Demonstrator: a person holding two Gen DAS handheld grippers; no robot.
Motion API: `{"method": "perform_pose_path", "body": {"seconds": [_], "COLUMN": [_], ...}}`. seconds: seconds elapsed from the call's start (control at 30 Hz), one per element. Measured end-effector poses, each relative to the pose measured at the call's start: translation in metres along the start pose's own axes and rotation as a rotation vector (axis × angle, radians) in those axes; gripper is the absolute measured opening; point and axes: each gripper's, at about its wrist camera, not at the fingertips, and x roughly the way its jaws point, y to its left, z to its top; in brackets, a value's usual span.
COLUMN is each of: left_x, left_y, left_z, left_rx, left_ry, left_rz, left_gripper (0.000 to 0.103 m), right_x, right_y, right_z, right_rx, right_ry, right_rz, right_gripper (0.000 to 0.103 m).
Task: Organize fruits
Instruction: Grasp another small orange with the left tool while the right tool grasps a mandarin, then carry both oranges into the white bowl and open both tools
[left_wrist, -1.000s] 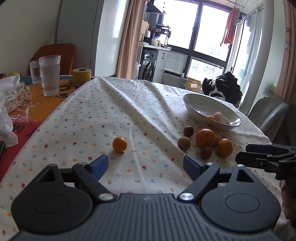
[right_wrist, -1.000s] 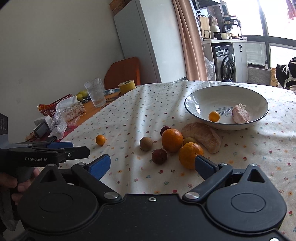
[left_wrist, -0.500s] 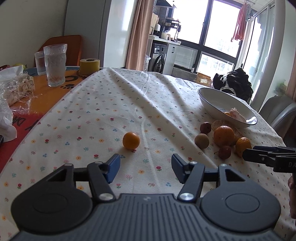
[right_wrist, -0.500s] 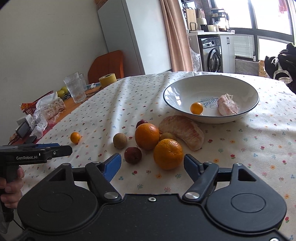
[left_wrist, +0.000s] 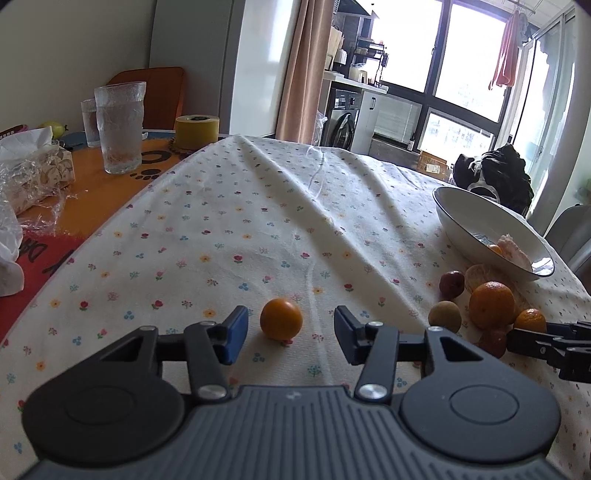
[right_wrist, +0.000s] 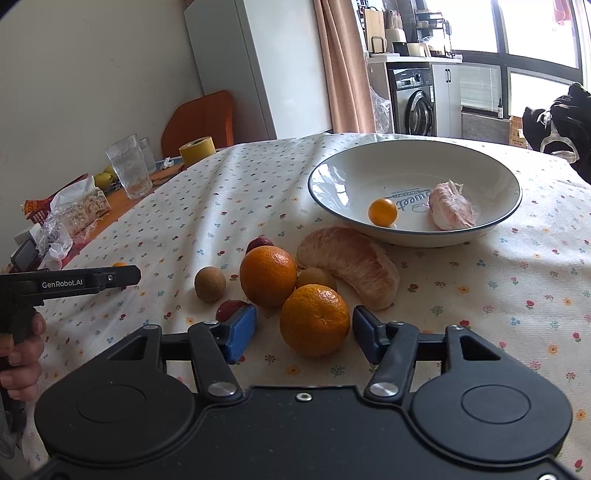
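A small orange kumquat (left_wrist: 281, 324) lies on the flowered tablecloth between the fingers of my left gripper (left_wrist: 288, 338), which is open around it without touching. My right gripper (right_wrist: 304, 338) is open with a mandarin (right_wrist: 314, 320) between its blue pads. Behind it sit a larger orange (right_wrist: 267, 275), a brown longan (right_wrist: 209, 283), two dark red fruits (right_wrist: 231, 308), a green-brown fruit (right_wrist: 316, 277) and a peeled pomelo segment (right_wrist: 351, 266). The white bowl (right_wrist: 332, 177) holds a kumquat (right_wrist: 382, 212) and a pomelo piece (right_wrist: 451, 206).
Two glasses (left_wrist: 118, 127), a yellow tape roll (left_wrist: 196, 131) and crumpled plastic bags (left_wrist: 29, 177) stand on the orange mat at the left. A dark bundle (left_wrist: 493, 177) rests on a chair beyond the bowl. A hand (right_wrist: 18, 343) holds the left gripper's grip.
Both grippers moved forward and lower. The left now has the small kumquat between its fingers; the right now has the near mandarin between its pads. Both jaws narrowed a little.
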Motion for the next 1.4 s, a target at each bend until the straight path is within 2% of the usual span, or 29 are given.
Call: {"method": "perform_pose_path", "body": {"seconds": [0.13, 0.3, 0.57, 1.4], "left_x": [0.006, 0.009, 0.002, -0.031], "left_y": [0.001, 0.005, 0.005, -0.040], "left_z": [0.003, 0.004, 0.004, 0.023], "left_rx": [-0.004, -0.028, -0.048, 0.011], "left_ry": [-0.005, -0.008, -0.015, -0.101], "left_rz": [0.007, 0.011, -0.011, -0.103], "left_gripper": [0.043, 0.024, 0.023, 0.023], "right_x": [0.001, -0.002, -0.015, -0.042], "right_y": [-0.001, -0.006, -0.010, -0.018], "right_z": [0.001, 0.001, 0.004, 0.024], "right_rx": [-0.003, 0.009, 0.019, 0.008], "right_ry": [-0.003, -0.006, -0.044, -0.151], "right_rz": [-0.015, -0.009, -0.016, -0.028], "right_gripper": [0.038, 0.036, 0.036, 0.036]}}
